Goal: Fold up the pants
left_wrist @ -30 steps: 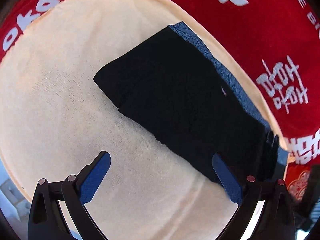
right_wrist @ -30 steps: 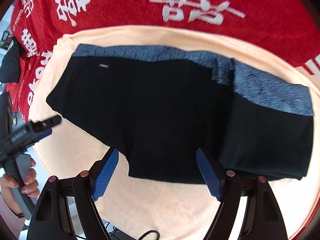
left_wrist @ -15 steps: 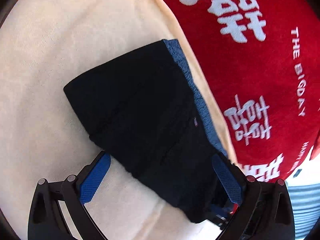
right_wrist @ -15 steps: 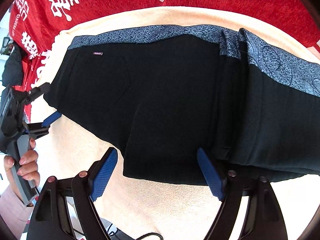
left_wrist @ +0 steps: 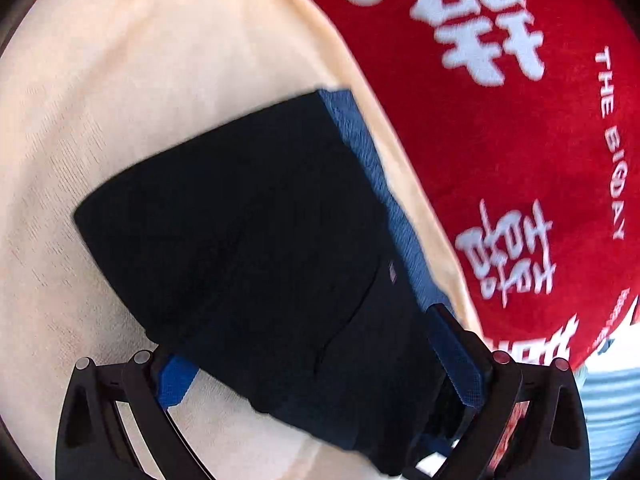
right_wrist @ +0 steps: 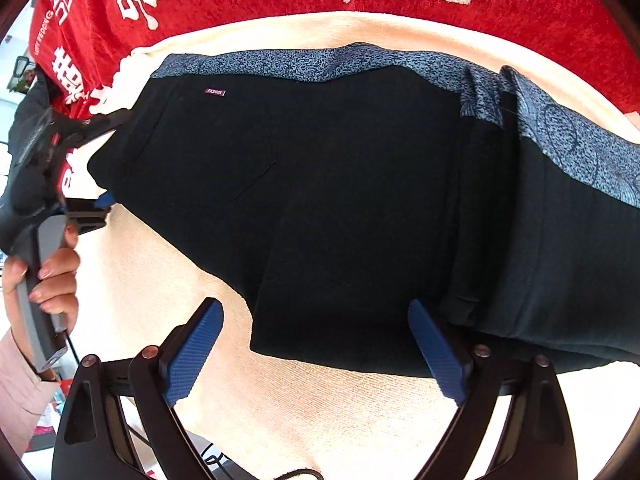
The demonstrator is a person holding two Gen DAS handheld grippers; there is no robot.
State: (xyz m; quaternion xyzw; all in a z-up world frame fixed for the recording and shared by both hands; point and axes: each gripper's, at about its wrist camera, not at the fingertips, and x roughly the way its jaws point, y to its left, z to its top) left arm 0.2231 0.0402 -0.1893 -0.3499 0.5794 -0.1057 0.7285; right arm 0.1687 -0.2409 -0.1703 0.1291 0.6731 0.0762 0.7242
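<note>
Left tool [left_wrist: 320,364]: fingers spread wide, straddling the near end of the pants [left_wrist: 256,240]; cloth between the pads, nothing clamped. Seen from the right wrist view, set at the pants' left end, gripped by a hand [right_wrist: 52,276].

Pants: black, with a blue patterned waistband [right_wrist: 320,64] along the far edge, lying flat on a cream cloth [right_wrist: 304,408] over a red cover [right_wrist: 260,0] with white lettering. Surface under the covers not identifiable. Already folded at least once, judging by the stacked layers and the vertical ridge toward the right. Small label [right_wrist: 215,91] near the waistband, left side.

Right tool [right_wrist: 316,354]: fingers apart, hovering at the near edge of the pants, middle portion; no contact evident.

Handling, by judgement: light, soft knit, limp, no stiffness; likely to sag and to shed its lower layers if pinched shallow. Little slip expected against the textured cloth. Not fragile.

Recommended hold: left end, through all layers at the near corner, pads pushed well past the edge; right tool likewise on the near edge to keep the layers square during the next fold. Risk: catching the cream cloth along with the pants.
</note>
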